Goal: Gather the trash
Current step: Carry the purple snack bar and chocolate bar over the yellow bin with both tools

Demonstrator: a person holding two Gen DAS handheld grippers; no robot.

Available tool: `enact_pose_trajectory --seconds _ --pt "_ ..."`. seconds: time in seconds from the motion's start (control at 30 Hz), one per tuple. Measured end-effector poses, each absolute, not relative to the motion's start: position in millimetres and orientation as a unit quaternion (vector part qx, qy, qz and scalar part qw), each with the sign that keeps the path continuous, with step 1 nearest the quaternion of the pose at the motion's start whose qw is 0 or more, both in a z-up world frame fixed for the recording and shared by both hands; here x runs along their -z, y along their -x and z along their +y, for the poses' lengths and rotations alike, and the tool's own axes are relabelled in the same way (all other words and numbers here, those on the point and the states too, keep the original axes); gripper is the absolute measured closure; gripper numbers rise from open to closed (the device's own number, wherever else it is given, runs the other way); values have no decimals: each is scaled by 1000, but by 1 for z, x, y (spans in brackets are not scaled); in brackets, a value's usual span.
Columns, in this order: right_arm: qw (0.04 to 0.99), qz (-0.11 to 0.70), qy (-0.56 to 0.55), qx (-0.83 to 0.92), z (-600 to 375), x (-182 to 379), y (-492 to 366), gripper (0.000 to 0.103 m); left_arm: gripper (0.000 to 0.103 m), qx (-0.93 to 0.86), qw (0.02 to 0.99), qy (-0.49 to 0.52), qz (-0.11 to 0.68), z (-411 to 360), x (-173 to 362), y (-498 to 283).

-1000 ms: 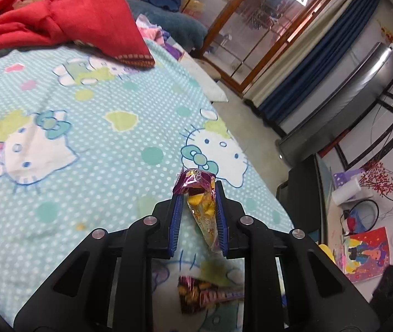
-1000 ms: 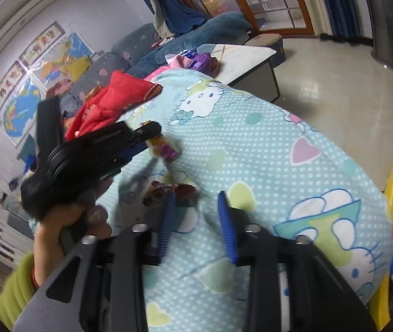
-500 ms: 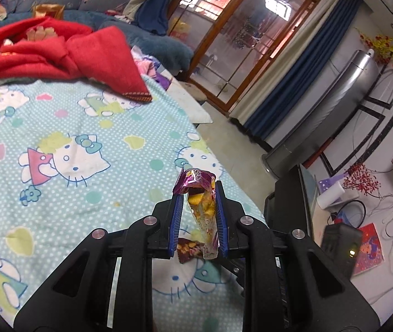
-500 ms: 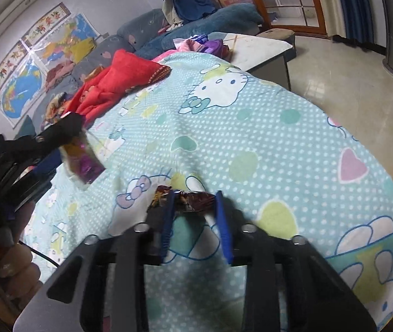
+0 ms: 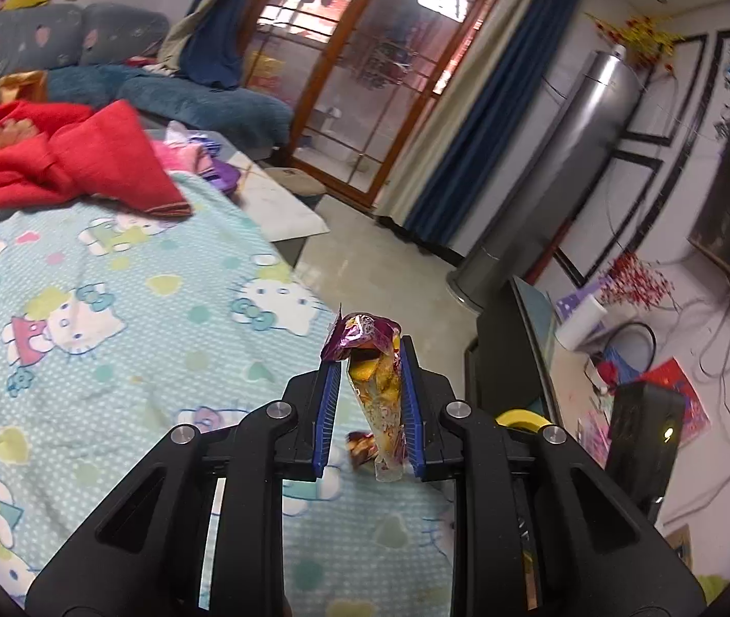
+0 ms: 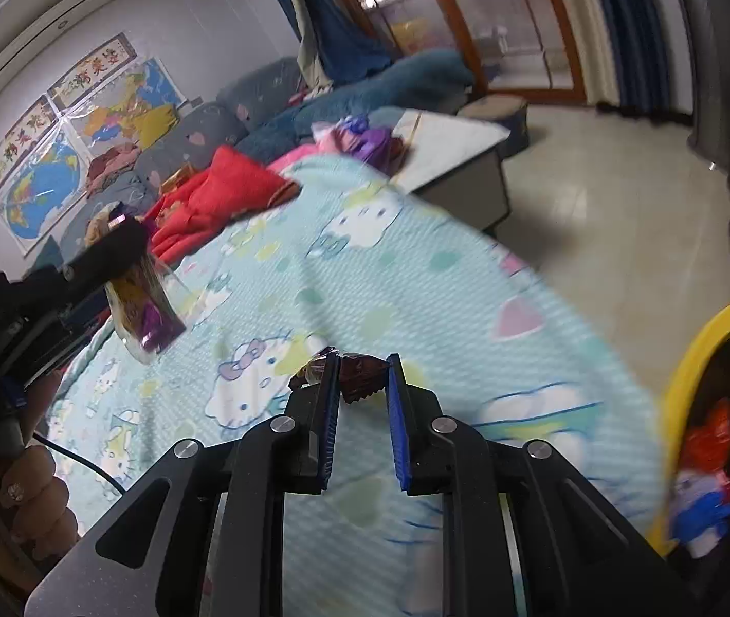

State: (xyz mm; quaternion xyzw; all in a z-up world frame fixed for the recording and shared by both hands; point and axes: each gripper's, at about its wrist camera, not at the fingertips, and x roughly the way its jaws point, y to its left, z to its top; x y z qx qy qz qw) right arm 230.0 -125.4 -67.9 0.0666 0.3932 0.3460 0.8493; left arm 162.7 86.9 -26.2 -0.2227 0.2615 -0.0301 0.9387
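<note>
My left gripper [image 5: 369, 360] is shut on a purple and yellow snack wrapper [image 5: 372, 385] and holds it above the bed; gripper and wrapper [image 6: 144, 308] also show at the left of the right wrist view. My right gripper [image 6: 361, 365] has its jaws closed on a dark brown wrapper [image 6: 352, 373], just above the Hello Kitty sheet [image 6: 416, 277]. That brown wrapper also shows low between my left fingers [image 5: 360, 447]. A yellow-rimmed bin [image 6: 694, 355] with trash in it stands at the right, beside the bed.
A red blanket [image 5: 56, 164] lies at the far end of the bed. A low white table [image 6: 447, 149] and tiled floor [image 6: 622, 216] lie beyond the bed. A black cabinet [image 5: 498, 349] and a cluttered shelf [image 5: 622, 360] stand at the right.
My left gripper has lifted further with its wrapper and turned towards the room. My right gripper has closed on the brown wrapper and moved towards the yellow bin.
</note>
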Motion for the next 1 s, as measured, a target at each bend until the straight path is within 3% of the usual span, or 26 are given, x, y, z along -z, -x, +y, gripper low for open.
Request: enact_pose_trajectory --seconds 0.43,1.0 --pt "900 334 -54 -275 -206 40 -223 86 87 90 942 178 269 32 21 -165" --pt "925 319 -61 -199 -270 50 -216 86 87 154 938 118 288 -43 26 -167"
